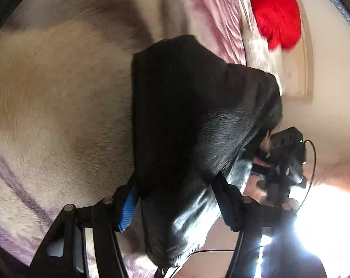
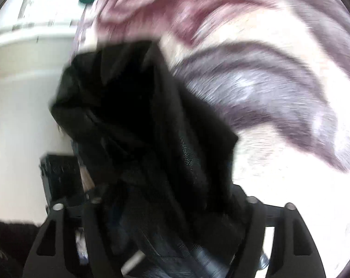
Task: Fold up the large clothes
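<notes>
The black garment (image 1: 193, 120), shiny like leather, hangs straight ahead of the left hand-held gripper (image 1: 177, 199), which is clamped on its lower edge: fabric fills the gap between the blue-padded finger (image 1: 128, 210) and its partner. The cloth rises from the fingers, lifted clear of the fuzzy cream and mauve blanket (image 1: 59, 106) that spreads to the gripper's left and beyond. Off to the right, at the garment's far edge, the right hand-held gripper (image 1: 283, 162) appears, a cable looping from it. Far ahead and right lies a red cloth (image 1: 276, 11) on the blanket's edge.

From the right wrist, the garment (image 2: 138, 125) again bunches directly in front, piled over the right hand-held gripper (image 2: 170, 210), whose fingers are buried in the folds and closed on them. The striped blanket (image 2: 279, 88) runs ahead and to the right, blurred. To the left stands a dark block, the left hand-held gripper (image 2: 59, 176), touching the garment's edge, against a pale wall (image 2: 20, 115).
</notes>
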Demonstrator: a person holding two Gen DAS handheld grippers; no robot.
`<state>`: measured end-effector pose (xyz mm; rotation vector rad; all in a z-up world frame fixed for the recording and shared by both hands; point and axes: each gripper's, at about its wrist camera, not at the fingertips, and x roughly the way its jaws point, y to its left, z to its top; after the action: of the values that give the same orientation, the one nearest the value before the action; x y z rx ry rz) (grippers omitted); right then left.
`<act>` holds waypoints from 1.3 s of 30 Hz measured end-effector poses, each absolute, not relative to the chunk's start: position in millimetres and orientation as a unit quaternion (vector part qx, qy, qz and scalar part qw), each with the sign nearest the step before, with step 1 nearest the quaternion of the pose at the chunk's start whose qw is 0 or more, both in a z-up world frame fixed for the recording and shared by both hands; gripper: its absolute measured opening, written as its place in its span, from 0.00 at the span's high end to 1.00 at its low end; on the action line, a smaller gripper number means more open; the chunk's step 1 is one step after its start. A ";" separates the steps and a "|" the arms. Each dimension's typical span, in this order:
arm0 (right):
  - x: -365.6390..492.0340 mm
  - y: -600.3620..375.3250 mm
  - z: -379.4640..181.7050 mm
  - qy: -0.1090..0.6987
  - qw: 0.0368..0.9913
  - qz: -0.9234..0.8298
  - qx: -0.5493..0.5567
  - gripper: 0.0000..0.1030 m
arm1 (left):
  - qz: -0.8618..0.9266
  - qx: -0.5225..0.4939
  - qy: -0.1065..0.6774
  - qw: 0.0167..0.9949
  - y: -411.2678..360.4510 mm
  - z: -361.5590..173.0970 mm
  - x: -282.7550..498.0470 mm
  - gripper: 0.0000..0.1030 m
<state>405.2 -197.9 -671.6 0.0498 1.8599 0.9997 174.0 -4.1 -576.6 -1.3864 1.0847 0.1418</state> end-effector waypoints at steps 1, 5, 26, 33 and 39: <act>410.0 -211.4 -665.9 0.763 0.508 0.396 0.045 0.22 | 0.050 -0.588 0.494 0.639 -3.3 -570.6 181.6 0.43; 413.8 -308.9 -633.3 0.728 0.585 0.308 0.182 0.10 | 0.015 -0.500 0.559 0.661 -0.6 -536.5 204.7 0.42; 270.3 -365.9 -714.7 0.591 0.584 0.107 0.546 0.16 | -0.244 -0.104 0.649 0.713 -30.8 -568.1 396.3 0.54; 304.6 -358.3 -692.0 0.583 0.591 0.082 0.550 0.75 | -0.165 -0.298 0.622 0.705 40.3 -568.7 361.4 0.69; 379.0 -318.2 -692.6 0.649 0.619 0.102 0.430 0.83 | -0.107 -0.498 0.597 0.620 96.5 -624.7 320.4 0.68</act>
<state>379.0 -318.2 -692.6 0.9889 1.4934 0.2350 320.4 96.5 -624.7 -1.1452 1.3729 -0.2465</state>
